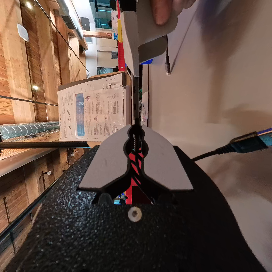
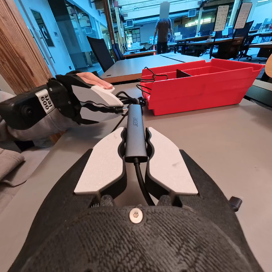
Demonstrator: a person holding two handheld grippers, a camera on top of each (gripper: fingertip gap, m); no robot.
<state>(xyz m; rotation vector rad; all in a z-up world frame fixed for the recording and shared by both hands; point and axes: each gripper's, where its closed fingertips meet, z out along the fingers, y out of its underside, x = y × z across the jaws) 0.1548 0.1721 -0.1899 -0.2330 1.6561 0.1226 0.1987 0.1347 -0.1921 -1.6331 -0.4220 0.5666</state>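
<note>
My right gripper (image 2: 135, 130) is shut on a dark grey USB hub (image 2: 135, 117) and holds it lengthwise just above the grey table (image 2: 206, 147). The hub's own cable runs back between the fingers. My left gripper (image 2: 121, 108) comes in from the left. It is shut on a small cable plug (image 2: 125, 109) at the side of the hub's far end. In the rolled left wrist view, my left gripper (image 1: 136, 126) pinches the black cable (image 1: 135, 143). The hub (image 1: 136, 95) shows edge-on, running up to the right gripper (image 1: 136, 75).
A red divided bin (image 2: 191, 91) stands behind the hub, with thin black wire over its left rim. A bundle of black cable (image 2: 132, 100) lies between bin and hub. A loose black plug (image 1: 248, 143) lies on the table. A person stands far back. Some 7 cm of space lies between my two pairs of fingers.
</note>
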